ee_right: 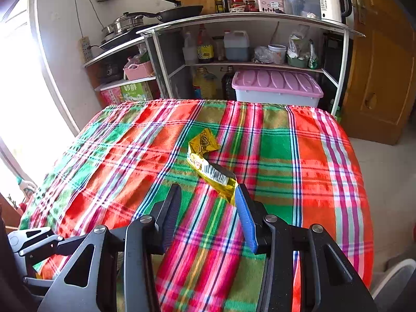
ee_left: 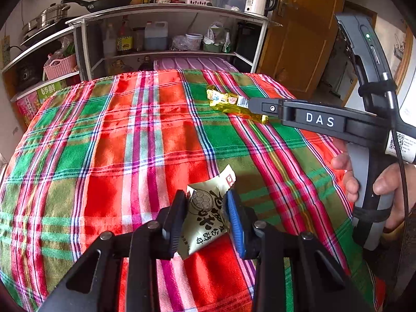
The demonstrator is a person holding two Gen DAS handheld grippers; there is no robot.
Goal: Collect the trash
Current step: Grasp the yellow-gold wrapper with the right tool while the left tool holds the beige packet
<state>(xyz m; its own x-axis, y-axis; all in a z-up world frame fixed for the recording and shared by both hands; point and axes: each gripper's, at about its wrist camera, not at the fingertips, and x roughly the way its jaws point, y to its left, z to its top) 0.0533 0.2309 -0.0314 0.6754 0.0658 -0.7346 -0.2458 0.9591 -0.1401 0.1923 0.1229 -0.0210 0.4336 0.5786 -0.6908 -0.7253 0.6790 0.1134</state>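
Now the left gripper (ee_left: 206, 221) squeezes a light, crinkly packet (ee_left: 208, 215). The right gripper (ee_right: 208, 215) is open near the slippery gold wrapper (ee_right: 210, 166); pinch its near end.

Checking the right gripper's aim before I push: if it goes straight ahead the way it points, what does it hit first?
Probably the gold wrapper: its near end lies by the open right gripper, at the blue fingertip. Depth is unclear.

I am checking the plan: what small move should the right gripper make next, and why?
Probably ease the right gripper slightly forward, then close. It is open, and only the gold wrapper's near end lies by its blue finger. The left gripper already pinches the pale packet.
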